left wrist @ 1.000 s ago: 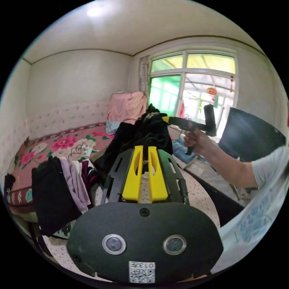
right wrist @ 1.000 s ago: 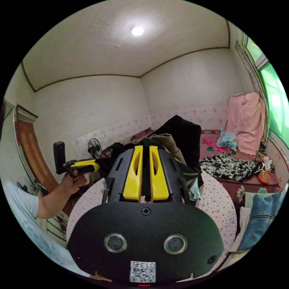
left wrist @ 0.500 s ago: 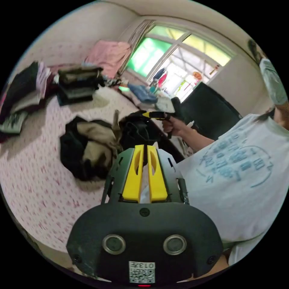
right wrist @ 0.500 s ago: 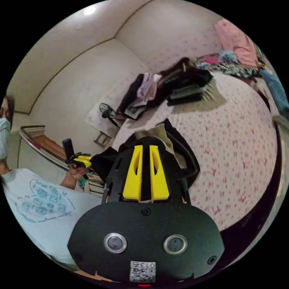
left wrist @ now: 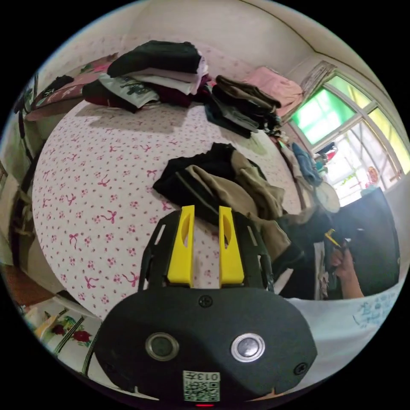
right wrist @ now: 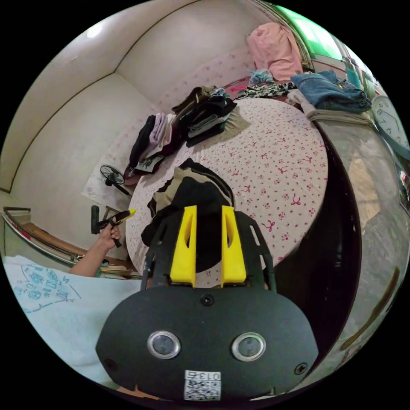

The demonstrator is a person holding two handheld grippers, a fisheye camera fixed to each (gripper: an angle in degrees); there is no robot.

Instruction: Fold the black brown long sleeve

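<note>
The black and brown long sleeve point(left wrist: 222, 188) lies crumpled on the round table point(left wrist: 85, 171), whose cloth is white with pink bows. One end trails off the table edge toward the person. My left gripper point(left wrist: 205, 209) is open just short of the garment, with nothing between its jaws. In the right gripper view the same garment point(right wrist: 192, 192) lies bunched under and beyond my right gripper point(right wrist: 208, 209), whose jaws stand apart above the black cloth. The left gripper point(right wrist: 124, 213) shows there in a hand off the table's side. The right gripper point(left wrist: 331, 237) shows low by the table edge.
Two stacks of folded clothes point(left wrist: 162, 72) point(left wrist: 243, 106) sit at the table's far side. Folded jeans point(right wrist: 333, 89) and a wall clock point(right wrist: 390, 124) lie on a surface beside the table. A fan point(right wrist: 112, 175) stands on the floor. The person's pale shirt point(right wrist: 47, 299) is close by.
A second ago both grippers held the garment up in the air. It now lies on the table, both grippers have opened, and both have drawn back from it.
</note>
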